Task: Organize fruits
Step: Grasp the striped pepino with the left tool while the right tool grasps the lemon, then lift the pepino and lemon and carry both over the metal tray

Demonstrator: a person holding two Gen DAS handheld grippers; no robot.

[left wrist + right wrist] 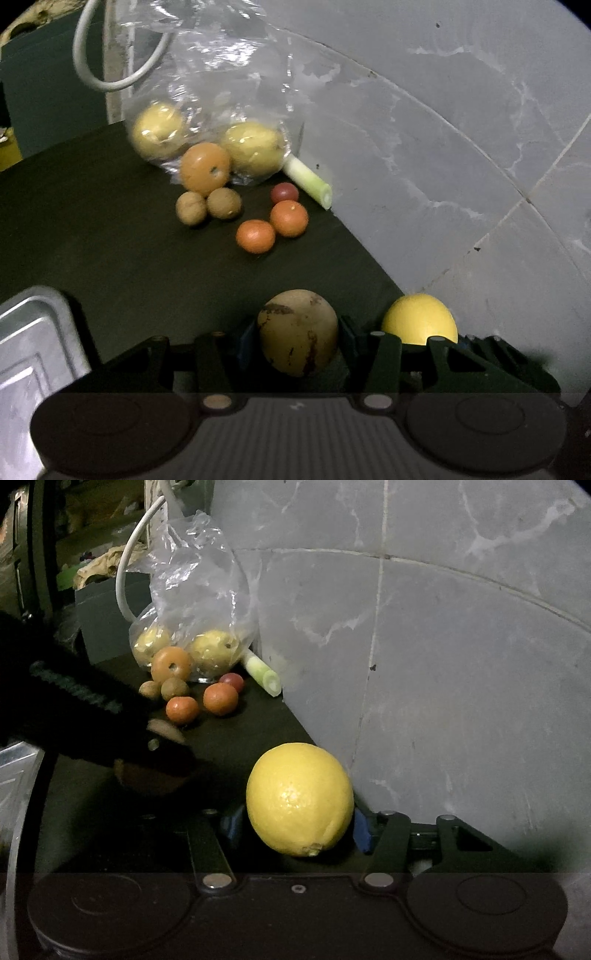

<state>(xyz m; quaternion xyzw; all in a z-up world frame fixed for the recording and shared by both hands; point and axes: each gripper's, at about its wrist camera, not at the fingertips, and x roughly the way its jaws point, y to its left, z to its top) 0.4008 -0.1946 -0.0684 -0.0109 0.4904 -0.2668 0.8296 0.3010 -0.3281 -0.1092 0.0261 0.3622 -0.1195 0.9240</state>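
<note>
near the tiled wall [443, 664], right gripper [299, 823] pinches a yellow lemon [299, 797] and left gripper [297, 339] clamps a brown spotted fruit [297, 332], both over the dark table [110, 240]. round skins may slip from narrow pads and roll off the edge; the metal tray [29, 332] sits left.

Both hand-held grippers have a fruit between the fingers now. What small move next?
Probably carry the left hand-held gripper with its brown fruit left over the metal tray, which lies right beside it. The right hand-held gripper can follow with the lemon.

Yellow lemon [299, 799], brown-streaked tan fruit [298, 332]
</note>
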